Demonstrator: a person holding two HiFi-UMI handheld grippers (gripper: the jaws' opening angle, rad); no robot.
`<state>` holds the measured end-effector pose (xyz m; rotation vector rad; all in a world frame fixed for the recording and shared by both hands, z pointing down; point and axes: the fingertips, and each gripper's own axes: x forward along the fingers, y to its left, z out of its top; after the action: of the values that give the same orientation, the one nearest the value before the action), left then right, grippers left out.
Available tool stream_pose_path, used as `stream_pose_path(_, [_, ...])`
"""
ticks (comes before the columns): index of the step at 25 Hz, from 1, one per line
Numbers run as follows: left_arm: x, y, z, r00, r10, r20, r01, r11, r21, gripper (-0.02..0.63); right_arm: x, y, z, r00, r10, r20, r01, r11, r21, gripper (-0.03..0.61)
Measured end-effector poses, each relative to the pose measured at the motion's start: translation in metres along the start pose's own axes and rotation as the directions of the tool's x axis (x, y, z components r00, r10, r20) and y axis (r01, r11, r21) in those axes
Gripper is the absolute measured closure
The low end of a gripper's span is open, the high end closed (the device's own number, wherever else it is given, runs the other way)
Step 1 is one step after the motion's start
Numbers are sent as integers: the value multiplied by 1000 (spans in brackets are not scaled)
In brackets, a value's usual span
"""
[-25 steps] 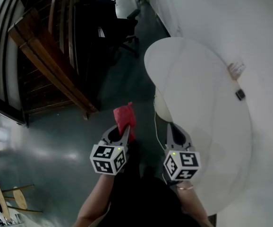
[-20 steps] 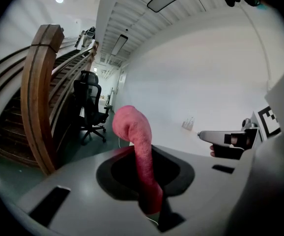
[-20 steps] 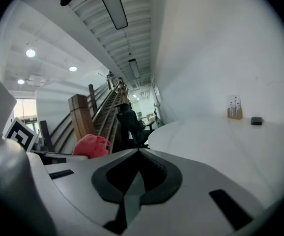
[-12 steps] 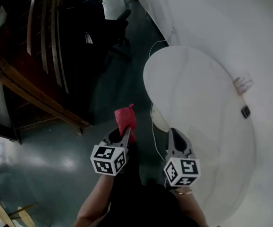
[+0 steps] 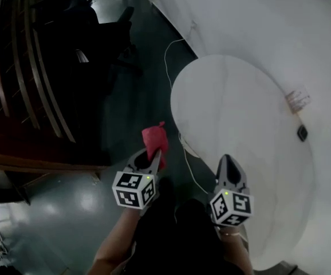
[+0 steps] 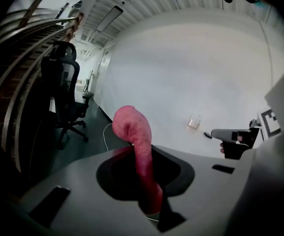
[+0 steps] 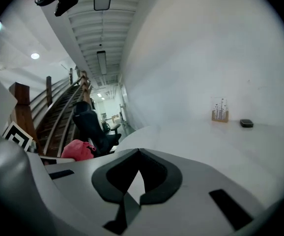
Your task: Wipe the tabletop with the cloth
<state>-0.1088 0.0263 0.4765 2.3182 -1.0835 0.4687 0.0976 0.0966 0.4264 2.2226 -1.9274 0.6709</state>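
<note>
A red cloth [image 5: 154,142] sticks up out of my left gripper [image 5: 154,156], whose jaws are shut on it; the left gripper view shows the cloth [image 6: 139,151] as a bent red roll between the jaws. That gripper hangs over the dark floor, left of the round white table [image 5: 240,113]. My right gripper [image 5: 229,164] is over the table's near edge, shut with nothing in it. From the right gripper view the jaw tips [image 7: 138,154] meet, and the cloth [image 7: 78,150] shows at the left.
A small rack [image 5: 298,100] and a dark flat object [image 5: 303,133] sit at the table's far right, near the white wall. A white cable [image 5: 177,85] runs across the floor. A black office chair [image 5: 105,36] and wooden stairs [image 5: 22,79] stand to the left.
The view has shifted left and forward; the table now lies more squarely ahead. The right gripper has moved right and down in view, over the table edge. The left still holds the cloth.
</note>
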Motion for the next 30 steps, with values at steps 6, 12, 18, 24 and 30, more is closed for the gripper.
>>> stream_pose_path(6, [52,-41,-3,975,-181,-130,189,981,50,559,11,-35,-3,989,-142,-28,144,988,57,577])
stream_pose_path(12, [91,-122,-19,891,-374,-257,408,909,90,560,10,-80,-9,972,-227,-54,232,967,107,577])
stream_pose_path(18, [113,-190,-42,784,-485,-387,565,817,120,560,-5,-105,-25,958,-271,-96,283,947,149,577])
stream_pose_path(24, [126,-199,-70,747,-437,-501,563,816,127,560,2,-104,-43,951,-258,-168,281,950,133,577])
stream_pose_path(30, [136,-174,-66,791,-343,-507,493,848,196,560,12,-97,-47,958,-210,-197,234,966,110,577])
